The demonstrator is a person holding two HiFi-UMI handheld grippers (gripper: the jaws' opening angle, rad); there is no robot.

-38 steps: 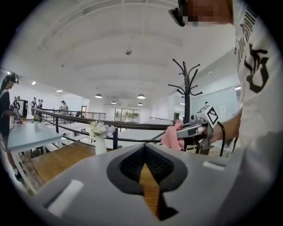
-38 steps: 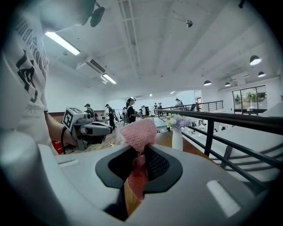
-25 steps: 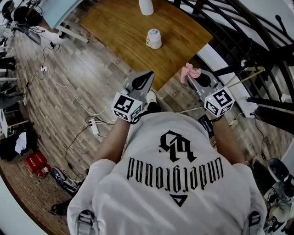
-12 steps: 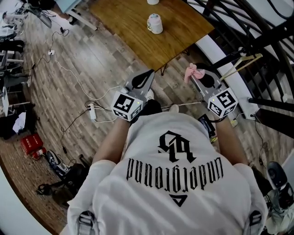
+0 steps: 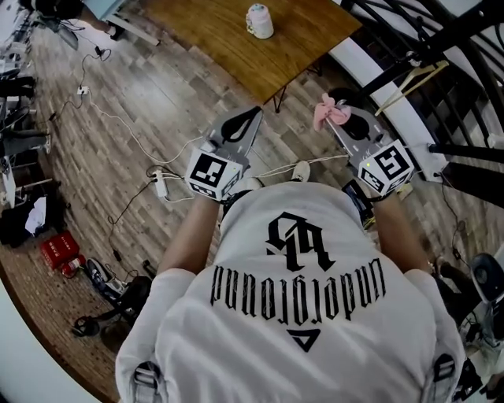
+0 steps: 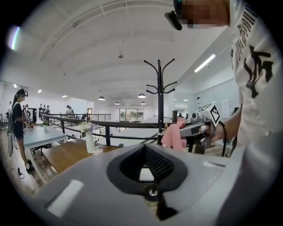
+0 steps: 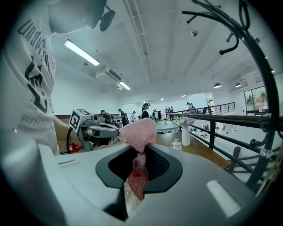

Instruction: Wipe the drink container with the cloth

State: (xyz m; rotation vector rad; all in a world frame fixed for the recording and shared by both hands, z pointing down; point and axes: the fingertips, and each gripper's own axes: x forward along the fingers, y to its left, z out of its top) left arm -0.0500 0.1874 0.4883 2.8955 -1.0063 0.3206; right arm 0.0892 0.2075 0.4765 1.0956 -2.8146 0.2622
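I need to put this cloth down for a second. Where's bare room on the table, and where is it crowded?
The wooden table is bare from the drink container to its near corner, and left of the container too. The only crowding is a vase beside the container. A power strip clutters the floor to the left.

Person in a white short-sleeved T-shirt that fills the lower half of the head view. Black blackletter wording runs across it, with an angular monogram higher in the frame and a small outlined triangle lower.

Grey shoulder straps with buckles at both lower corners. Black band at the wrist on the frame's right.

Left gripper and right gripper: pale grey wedge shells, black ribbed jaw linings, one bright screw at the jaw base. Each carries a white marker cube with black square codes. The right-hand cube shows a green light.
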